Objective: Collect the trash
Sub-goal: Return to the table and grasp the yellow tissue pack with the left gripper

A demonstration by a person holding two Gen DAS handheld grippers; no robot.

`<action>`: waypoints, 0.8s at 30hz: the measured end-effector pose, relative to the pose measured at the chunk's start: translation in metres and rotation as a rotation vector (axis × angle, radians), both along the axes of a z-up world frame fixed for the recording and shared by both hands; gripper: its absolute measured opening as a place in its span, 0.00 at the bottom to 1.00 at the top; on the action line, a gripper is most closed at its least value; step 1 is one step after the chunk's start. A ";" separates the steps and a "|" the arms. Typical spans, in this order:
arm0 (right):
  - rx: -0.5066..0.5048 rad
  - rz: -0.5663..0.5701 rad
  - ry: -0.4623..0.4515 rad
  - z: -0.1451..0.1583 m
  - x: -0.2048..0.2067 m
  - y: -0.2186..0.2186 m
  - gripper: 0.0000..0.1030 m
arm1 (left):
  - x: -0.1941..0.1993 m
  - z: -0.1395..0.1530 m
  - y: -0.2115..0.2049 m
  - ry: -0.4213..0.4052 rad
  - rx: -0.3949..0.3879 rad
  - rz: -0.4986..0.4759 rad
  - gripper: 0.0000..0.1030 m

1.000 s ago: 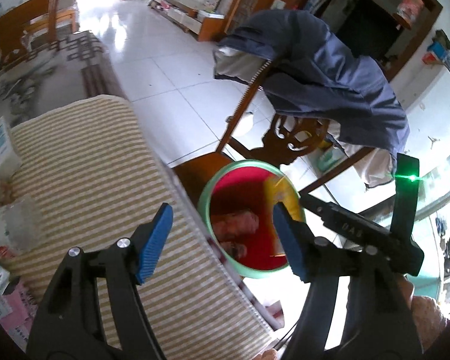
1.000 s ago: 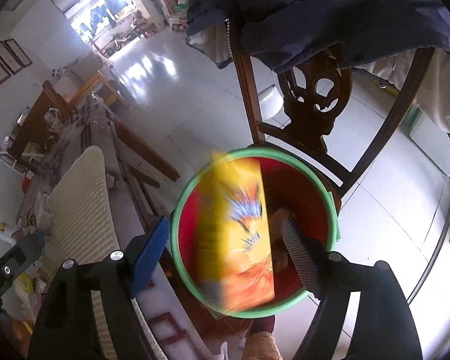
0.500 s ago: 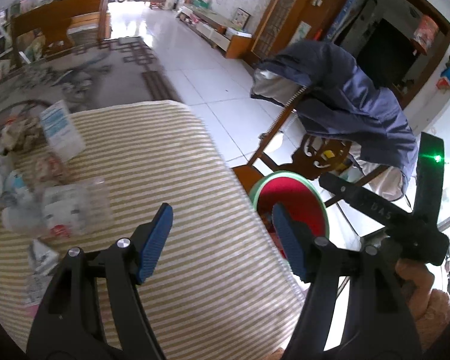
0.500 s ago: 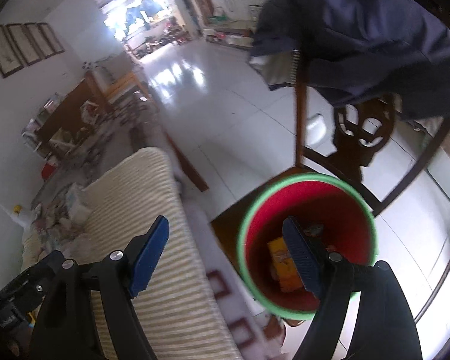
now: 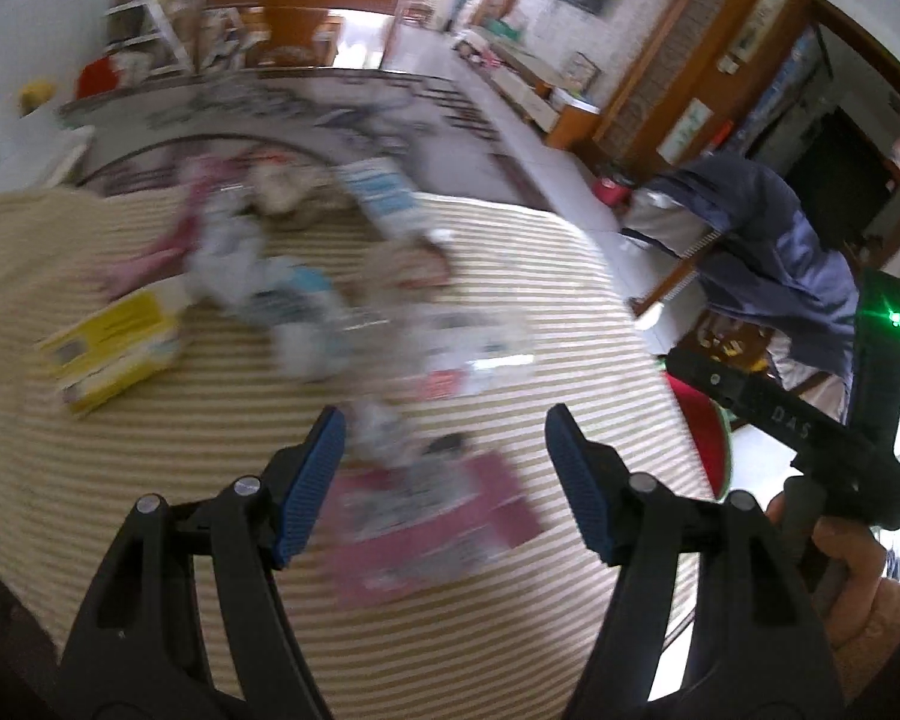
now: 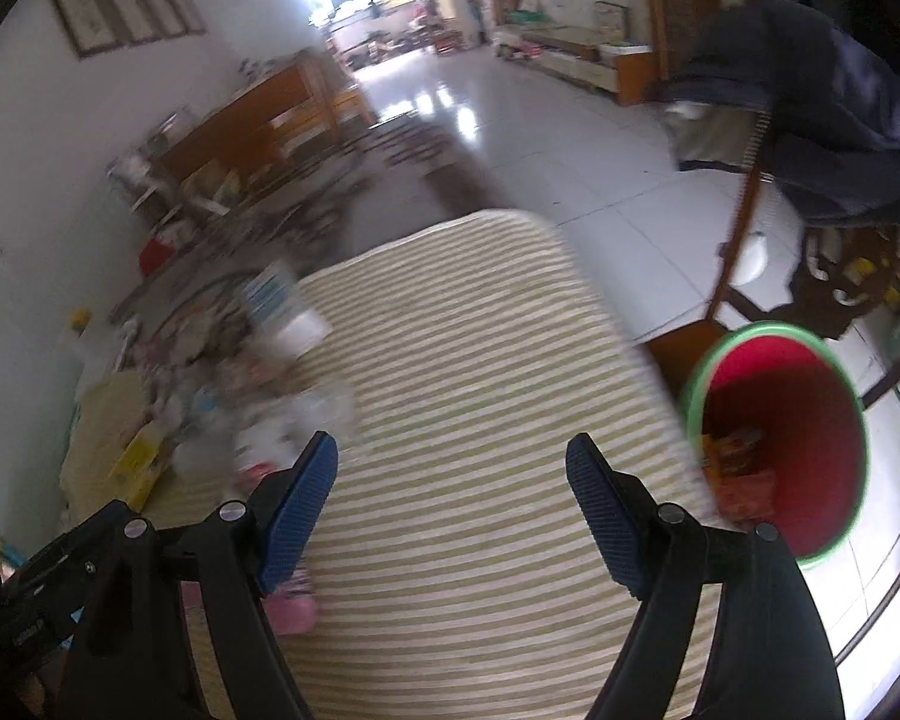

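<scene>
My left gripper (image 5: 444, 474) is open and empty above the striped tablecloth (image 5: 210, 432), just over a pink packet (image 5: 426, 522). A blurred pile of trash lies beyond: a yellow box (image 5: 114, 348), clear plastic wrappers (image 5: 468, 348) and a blue-white carton (image 5: 384, 198). My right gripper (image 6: 450, 498) is open and empty over the tablecloth (image 6: 468, 372). The red bin with a green rim (image 6: 780, 438) stands to its right off the table edge, with orange trash inside. The bin's edge also shows in the left wrist view (image 5: 705, 438).
A wooden chair (image 6: 744, 228) draped with a blue jacket (image 5: 774, 252) stands behind the bin. The trash pile (image 6: 222, 390) lies at the table's left in the right wrist view. White tiled floor (image 6: 570, 138) lies beyond the table.
The yellow-orange box dropped from my right gripper into the bin. Both grippers then swung left from the bin to over the table, the left one reaching the trash pile.
</scene>
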State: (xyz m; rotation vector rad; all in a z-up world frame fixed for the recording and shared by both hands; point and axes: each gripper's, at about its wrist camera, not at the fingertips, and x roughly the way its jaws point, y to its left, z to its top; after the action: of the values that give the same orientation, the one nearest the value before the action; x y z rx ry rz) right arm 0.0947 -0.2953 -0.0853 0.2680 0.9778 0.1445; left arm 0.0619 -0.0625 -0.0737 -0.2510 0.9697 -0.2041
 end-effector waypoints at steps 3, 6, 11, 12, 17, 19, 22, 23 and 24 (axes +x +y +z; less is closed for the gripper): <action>0.001 0.045 0.001 0.000 -0.002 0.040 0.74 | -0.011 0.000 0.044 0.002 0.013 0.050 0.65; 0.002 0.084 0.001 0.000 -0.005 0.075 0.74 | -0.019 -0.001 0.083 -0.004 0.043 0.090 0.69; -0.003 0.113 0.000 0.001 -0.012 0.112 0.74 | -0.017 -0.016 0.135 0.026 0.166 0.108 0.78; -0.005 0.113 0.002 0.001 -0.013 0.115 0.74 | -0.015 -0.021 0.144 0.036 0.189 0.108 0.78; -0.008 0.096 0.026 -0.006 -0.022 0.125 0.74 | 0.004 -0.043 0.167 0.085 0.293 0.063 0.80; -0.006 0.082 0.024 -0.005 -0.024 0.121 0.74 | 0.013 -0.047 0.166 0.075 0.314 0.040 0.82; -0.011 0.065 0.016 -0.001 -0.027 0.119 0.74 | 0.026 -0.053 0.160 0.064 0.341 -0.016 0.84; -0.012 0.062 0.015 0.000 -0.028 0.118 0.74 | 0.031 -0.055 0.155 0.065 0.362 -0.039 0.84; -0.014 0.059 0.016 0.000 -0.029 0.117 0.74 | 0.037 -0.060 0.151 0.073 0.389 -0.062 0.85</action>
State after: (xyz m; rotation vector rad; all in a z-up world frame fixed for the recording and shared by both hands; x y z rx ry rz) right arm 0.0660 -0.1779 -0.0850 0.2279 1.0023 0.1897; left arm 0.0988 0.0889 -0.1335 0.1293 1.0689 -0.0595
